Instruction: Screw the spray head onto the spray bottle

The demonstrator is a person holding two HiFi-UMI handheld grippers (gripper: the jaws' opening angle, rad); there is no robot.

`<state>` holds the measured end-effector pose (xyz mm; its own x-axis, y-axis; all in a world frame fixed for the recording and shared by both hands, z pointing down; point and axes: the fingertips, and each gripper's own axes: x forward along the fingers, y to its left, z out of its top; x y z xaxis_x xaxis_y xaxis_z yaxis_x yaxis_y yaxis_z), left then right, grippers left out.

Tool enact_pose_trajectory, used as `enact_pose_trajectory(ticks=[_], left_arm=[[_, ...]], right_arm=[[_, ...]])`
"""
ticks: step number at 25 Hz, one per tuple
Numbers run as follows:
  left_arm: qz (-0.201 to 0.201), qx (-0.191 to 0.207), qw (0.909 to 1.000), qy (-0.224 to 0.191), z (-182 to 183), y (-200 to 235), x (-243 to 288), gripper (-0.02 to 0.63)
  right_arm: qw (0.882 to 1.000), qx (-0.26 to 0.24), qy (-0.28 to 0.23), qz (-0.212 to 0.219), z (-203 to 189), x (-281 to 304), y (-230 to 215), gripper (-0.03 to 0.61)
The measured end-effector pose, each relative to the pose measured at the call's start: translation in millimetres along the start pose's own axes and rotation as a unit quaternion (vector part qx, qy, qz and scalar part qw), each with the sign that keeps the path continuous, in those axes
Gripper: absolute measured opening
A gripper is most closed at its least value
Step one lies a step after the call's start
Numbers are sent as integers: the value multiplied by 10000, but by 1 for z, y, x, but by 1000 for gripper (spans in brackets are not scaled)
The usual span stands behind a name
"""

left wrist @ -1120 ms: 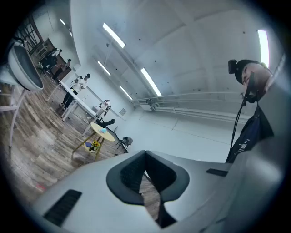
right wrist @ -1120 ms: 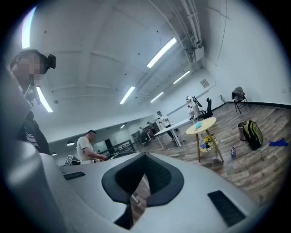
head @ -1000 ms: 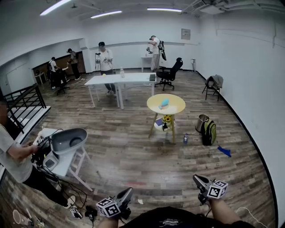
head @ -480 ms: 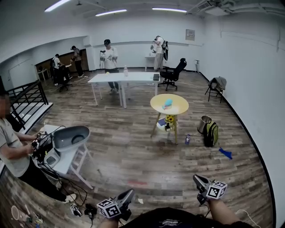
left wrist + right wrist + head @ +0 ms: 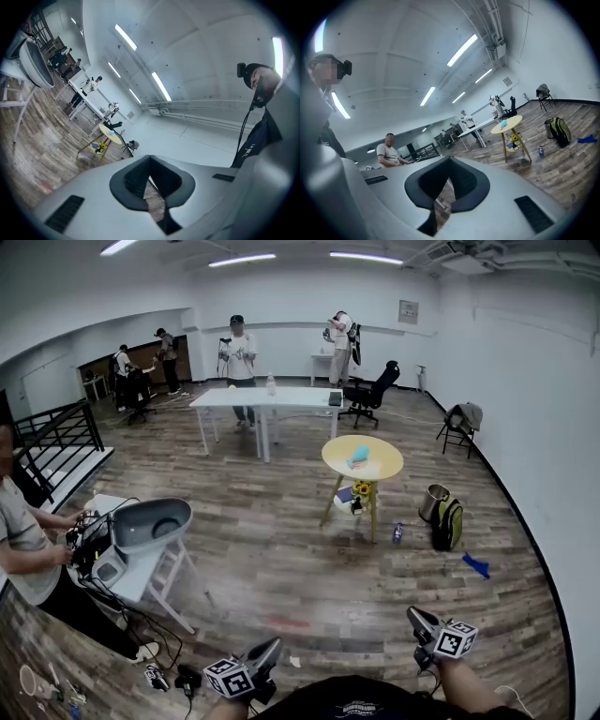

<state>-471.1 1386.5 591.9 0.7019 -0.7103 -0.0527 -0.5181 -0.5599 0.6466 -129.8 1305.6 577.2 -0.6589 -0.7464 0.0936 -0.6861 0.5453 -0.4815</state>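
A round yellow table (image 5: 384,468) stands mid-room with a light blue thing (image 5: 357,457) lying on it; I cannot tell whether that is the spray bottle. It also shows far off in the left gripper view as a light blue thing (image 5: 111,132) and in the right gripper view likewise (image 5: 503,123). My left gripper (image 5: 272,645) and right gripper (image 5: 412,615) sit at the bottom edge of the head view, far from the table. Both are shut with nothing between the jaws, seen close up on the left gripper (image 5: 149,161) and the right gripper (image 5: 449,161).
Long white tables (image 5: 267,399) stand behind the yellow one, with several people and a black office chair (image 5: 373,390). At left a person sits by a small white table with a grey tub (image 5: 148,524). A backpack (image 5: 446,520), metal bin (image 5: 428,500) and floor bottle (image 5: 397,532) lie right.
The room has slid a little in the head view, and the yellow table looks slightly nearer. Both grippers keep their place at the bottom edge and stay shut.
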Motion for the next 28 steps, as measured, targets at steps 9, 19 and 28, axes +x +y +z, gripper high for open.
enact_pose_trajectory(ticks=[9,19,28], left_arm=[[-100,-180,9997,150,-6,13,44,25],[209,0,9996,186,4,22,165,23],[326,122,9994,-38,24,-13,369,25]], right_arm=[[10000,24,72,-33,10,8,-27,26],[9986,532,1,82,50,24,-155,31],[9974,97,179,693,179,57,-293,31]])
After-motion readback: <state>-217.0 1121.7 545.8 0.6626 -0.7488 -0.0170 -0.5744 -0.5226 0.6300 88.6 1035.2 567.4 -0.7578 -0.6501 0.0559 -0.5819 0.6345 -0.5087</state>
